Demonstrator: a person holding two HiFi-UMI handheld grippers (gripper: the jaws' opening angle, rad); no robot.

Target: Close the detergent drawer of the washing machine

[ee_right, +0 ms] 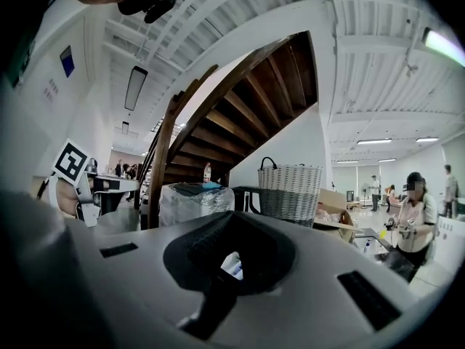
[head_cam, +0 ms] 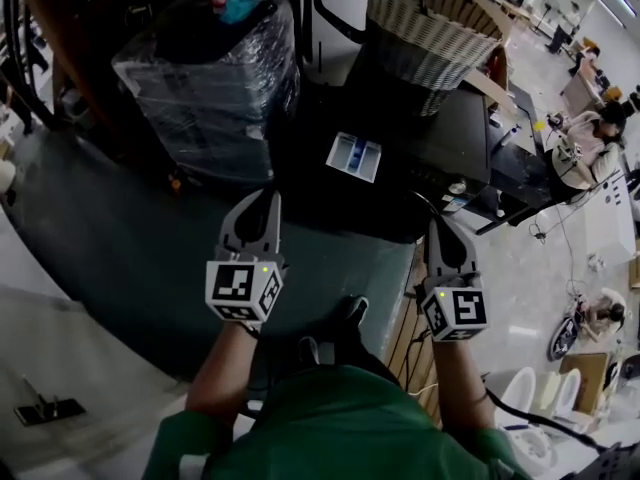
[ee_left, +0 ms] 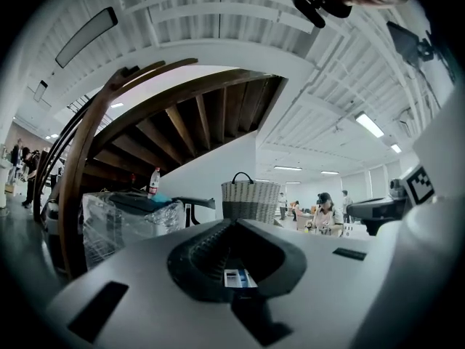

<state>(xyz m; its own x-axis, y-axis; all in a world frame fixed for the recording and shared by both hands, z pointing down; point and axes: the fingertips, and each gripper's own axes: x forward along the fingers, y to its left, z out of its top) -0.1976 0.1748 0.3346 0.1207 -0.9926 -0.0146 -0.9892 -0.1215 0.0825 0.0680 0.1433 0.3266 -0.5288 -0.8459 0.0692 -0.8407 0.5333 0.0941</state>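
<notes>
The white detergent drawer (head_cam: 354, 156), with blue compartments inside, stands pulled out of the dark washing machine (head_cam: 440, 138) near its left front corner, open side up. A pale woven wicker basket (head_cam: 430, 23) with dark handles sits on the machine's top, toward the rear edge. Just beside the machine's left side stands a boxy appliance (head_cam: 210, 78) wrapped in clear plastic film.

The left tool (head_cam: 268, 203) hangs in front of the drawer and to its left, clear of it. In the left gripper view (ee_left: 232, 224) its two jaws are clenched, tips meeting, and they grip nothing. The drawer (ee_left: 234, 277) shows far off through the loop formed by the dark ribbed pads.

The right tool (head_cam: 440, 226) hangs in front of the machine, to the drawer's right, and seems not to touch the machine, though the dim head view leaves that unsure. Its jaws (ee_right: 232, 215) are likewise pressed together and empty, with the drawer (ee_right: 232, 264) glimpsed beyond them.
</notes>
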